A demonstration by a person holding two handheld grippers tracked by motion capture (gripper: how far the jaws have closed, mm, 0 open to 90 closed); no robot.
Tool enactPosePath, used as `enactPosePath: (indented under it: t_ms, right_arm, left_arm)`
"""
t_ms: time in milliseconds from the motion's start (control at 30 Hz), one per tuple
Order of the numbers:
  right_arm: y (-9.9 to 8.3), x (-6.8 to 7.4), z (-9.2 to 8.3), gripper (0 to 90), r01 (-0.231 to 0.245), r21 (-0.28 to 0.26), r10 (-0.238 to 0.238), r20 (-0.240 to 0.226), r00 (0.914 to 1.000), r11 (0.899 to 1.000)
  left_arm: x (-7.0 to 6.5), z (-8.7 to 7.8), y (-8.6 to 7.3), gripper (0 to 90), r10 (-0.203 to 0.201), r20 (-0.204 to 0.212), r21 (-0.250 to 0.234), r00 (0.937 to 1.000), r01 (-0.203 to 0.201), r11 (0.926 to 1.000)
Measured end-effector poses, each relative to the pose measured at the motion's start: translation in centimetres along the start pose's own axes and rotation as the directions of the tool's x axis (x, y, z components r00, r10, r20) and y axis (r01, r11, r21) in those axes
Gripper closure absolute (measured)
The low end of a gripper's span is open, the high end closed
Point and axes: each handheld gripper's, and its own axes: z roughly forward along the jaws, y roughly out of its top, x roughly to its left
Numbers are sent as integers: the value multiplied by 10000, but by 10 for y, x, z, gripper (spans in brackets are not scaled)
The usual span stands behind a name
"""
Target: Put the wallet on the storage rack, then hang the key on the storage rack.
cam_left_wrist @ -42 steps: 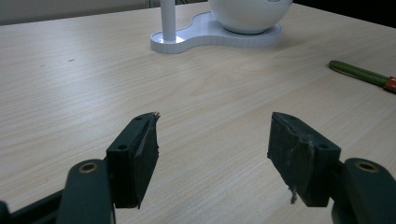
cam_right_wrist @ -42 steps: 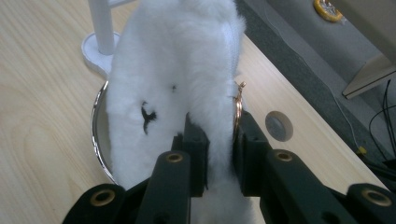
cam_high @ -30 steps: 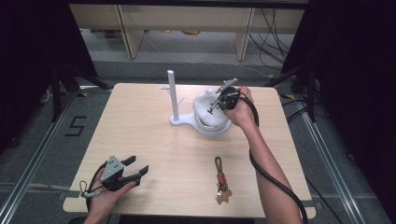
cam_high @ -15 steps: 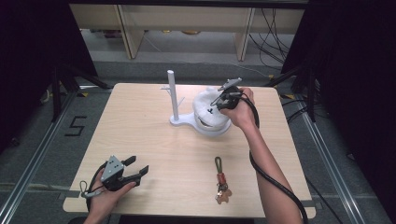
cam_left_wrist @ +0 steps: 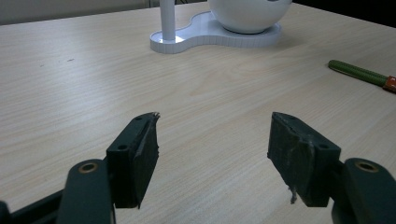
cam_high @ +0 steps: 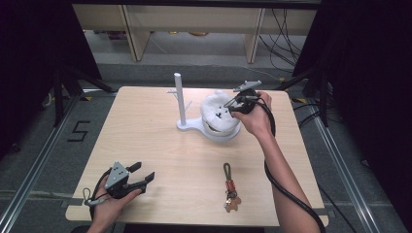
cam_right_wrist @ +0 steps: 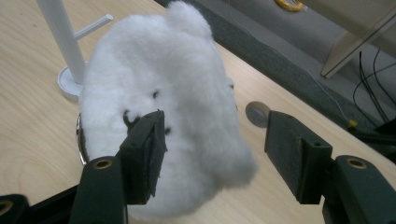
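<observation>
Plush toy (cam_high: 219,112), white and fluffy with small black marks, sits in a smooth white bowl (cam_high: 221,133) on a stand beside a slim white post (cam_high: 180,98). Right gripper (cam_high: 231,108), just opened wide, hovers over it. Left gripper (cam_high: 145,175) gapes, well apart from it.

Right gripper (cam_high: 232,107) held out at the end of an extended right forearm, jaws just opened wide, nothing pinched. Left gripper (cam_high: 144,175) low near the table edge, jaws spread apart, empty.
</observation>
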Motion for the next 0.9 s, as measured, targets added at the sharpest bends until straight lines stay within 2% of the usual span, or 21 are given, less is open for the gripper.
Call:
enactPosePath:
  t_ms: [33,67,233,300,333,367,433,467,500,533,567,600,633,700,733,767,800,900]
  right_arm:
    - [-2,-1,-2,400,-111,-10,111,27,9999,9999]
    - [-8,-2,-8,402,-485,246,489,-187,9986,9985]
    - [-25,-5,-15,413,-721,556,736,-248,9970,9958]
    - [-34,-4,-20,426,-1010,743,1036,-316,9941,9921]
    - [-38,-6,-21,429,-891,751,923,-406,9949,9932]
    - [-42,-4,-23,429,-1142,843,1183,-456,9919,9899]
    - [-52,-6,-26,438,-1059,818,1104,-523,9925,9910]
    - [-60,-1,-32,438,-1786,1214,1870,-620,9804,9764]
    - [-64,-1,-34,438,-1815,1236,1906,-660,9794,9756]
    - [-68,3,-37,438,-2247,1462,2366,-697,9691,9634]
    - [-68,3,-37,438,-2247,1462,2366,-697,9691,9634]
    - [-73,1,-37,438,-2054,1426,2186,-840,9722,9682]
    - [-78,3,-39,439,-2163,1537,2311,-858,9691,9641]
    - [-89,8,-44,468,-2634,1827,2837,-953,9542,9472]
    - [-89,8,-44,468,-2634,1827,2837,-953,9542,9472]
    - [-95,9,-46,488,-2350,2138,2604,-987,9605,9482]
    - [-98,10,-47,502,-2113,2335,2428,-1151,9632,9491]
    - [-106,20,-47,519,-2204,3000,2710,-1388,9525,9281]
  left_arm:
    - [0,0,0,326,-1,-14,15,10000,1,10000]
    - [-1,0,0,325,23,-79,108,10000,-22,9999]
    - [-1,1,2,324,-35,-114,120,9999,36,9999]
    - [-1,2,2,324,15,-29,80,10000,-15,10000]
    - [-2,2,3,324,27,-68,108,10000,-26,9999]
    - [-2,2,3,324,25,-75,113,10000,-24,9999]
    - [-2,2,4,323,8,-72,90,10000,-7,10000]
    - [-2,3,5,323,-10,-89,81,10000,11,10000]
    - [-2,3,5,323,-9,-97,77,10000,10,10000]
    - [-2,3,5,323,-9,-97,77,10000,10,10000]
    - [-2,3,5,323,-15,-94,71,10000,16,10000]
    - [-2,3,6,323,-21,-84,69,10000,22,10000]
    - [-2,3,6,323,-8,-82,53,10000,8,10000]
    - [-2,3,7,323,-5,1,-22,10000,5,10000]
    - [-2,3,7,323,-5,1,-22,10000,5,10000]
    - [-3,2,7,323,23,-29,10,10000,-23,10000]
    - [-4,0,7,323,23,-94,11,10000,-23,10000]
    - [-5,0,5,323,10,-17,-82,10000,-10,10000]
